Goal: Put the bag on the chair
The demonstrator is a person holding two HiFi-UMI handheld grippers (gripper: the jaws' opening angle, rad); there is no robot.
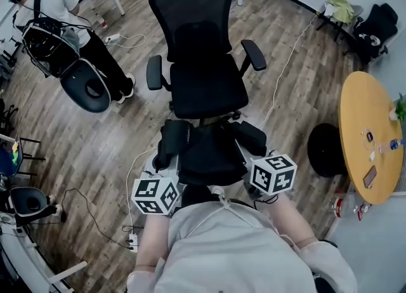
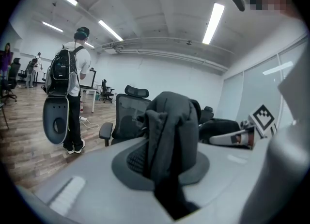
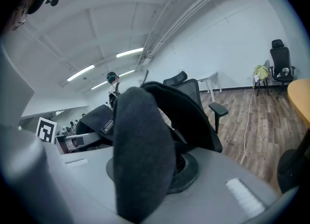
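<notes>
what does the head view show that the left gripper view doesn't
Only the head view: the round yellow table and the chair seat from above. Only the left gripper view: ceiling lights and the left gripper shut on a strap of the bag. Both: the black chair, the bag, and a person wearing a backpack.

Open office: mesh swivel chair (image 1: 206,63), round table (image 1: 360,117), ceiling strip lights (image 2: 213,22).
</notes>
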